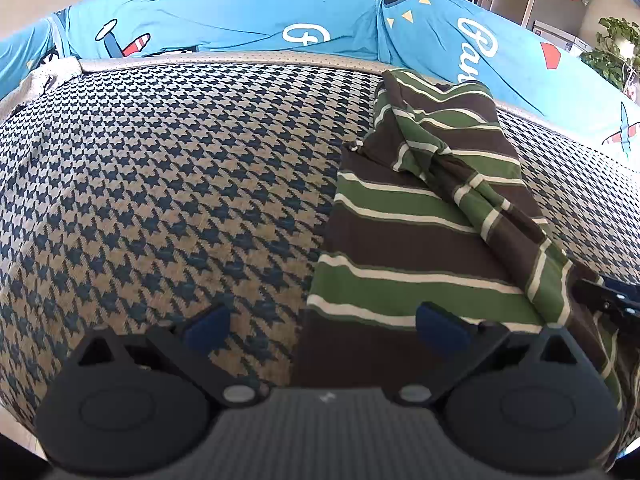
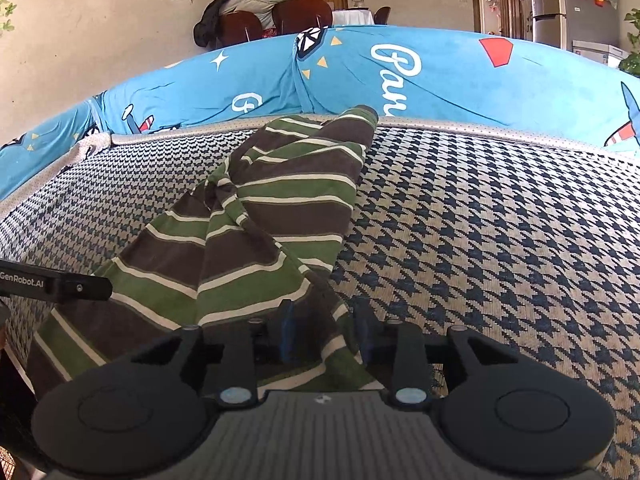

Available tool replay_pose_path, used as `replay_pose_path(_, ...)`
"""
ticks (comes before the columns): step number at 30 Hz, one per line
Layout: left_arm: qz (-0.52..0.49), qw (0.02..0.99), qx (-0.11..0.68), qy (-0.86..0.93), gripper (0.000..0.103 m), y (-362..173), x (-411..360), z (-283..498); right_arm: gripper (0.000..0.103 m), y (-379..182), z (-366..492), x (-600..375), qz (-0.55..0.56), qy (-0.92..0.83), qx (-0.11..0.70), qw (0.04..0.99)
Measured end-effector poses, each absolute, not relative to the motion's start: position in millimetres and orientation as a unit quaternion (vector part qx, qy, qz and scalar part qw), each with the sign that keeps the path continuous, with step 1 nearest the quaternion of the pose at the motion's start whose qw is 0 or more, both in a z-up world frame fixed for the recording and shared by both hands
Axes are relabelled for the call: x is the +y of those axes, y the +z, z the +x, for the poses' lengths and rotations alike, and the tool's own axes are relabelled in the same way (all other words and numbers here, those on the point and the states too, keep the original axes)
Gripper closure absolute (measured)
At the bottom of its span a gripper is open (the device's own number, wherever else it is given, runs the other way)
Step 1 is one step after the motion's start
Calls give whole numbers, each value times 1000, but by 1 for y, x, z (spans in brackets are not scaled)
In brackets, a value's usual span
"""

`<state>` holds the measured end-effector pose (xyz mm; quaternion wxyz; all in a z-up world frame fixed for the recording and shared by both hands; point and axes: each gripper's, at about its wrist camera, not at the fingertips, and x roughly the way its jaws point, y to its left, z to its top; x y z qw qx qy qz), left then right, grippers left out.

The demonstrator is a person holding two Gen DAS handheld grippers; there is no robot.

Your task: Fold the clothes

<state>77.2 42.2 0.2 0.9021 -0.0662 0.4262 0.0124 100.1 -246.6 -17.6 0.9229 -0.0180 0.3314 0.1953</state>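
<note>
Right gripper [image 2: 326, 334]: our fingers pinched the striped shirt [image 2: 256, 216] hem at 6 o'clock, to lift it.
Left gripper [image 1: 326, 326]: fingers spread, holding nothing.

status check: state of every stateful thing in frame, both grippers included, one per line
left gripper: open, fingers wide apart over the near left edge of the garment, holding nothing
right gripper: shut on the striped garment's near edge
striped garment: lying on the houndstooth cover, partly folded, a bunched fold running down it, not flat
blue printed sheet: draped along the far side, creased
</note>
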Motion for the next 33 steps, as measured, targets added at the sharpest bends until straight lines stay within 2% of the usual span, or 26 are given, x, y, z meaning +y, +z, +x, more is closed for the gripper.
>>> replay_pose_path(4,-60,902,427,13,0,0,40,78,71,-19,103,-249,1,194,332,923)
replay_pose_path(6,-60,902,426,14,0,-1,40,79,88,-17,100,-248,3,198,333,922)
replay_pose_path(9,-64,902,426,14,0,0,40,79,93,-11,93,-244,4,211,332,919)
replay_pose_path(20,-95,901,423,15,0,3,55,75,95,24,58,-212,59,293,305,904)
replay_pose_path(33,-150,904,399,39,0,18,90,68,96,26,31,-140,39,337,310,888)
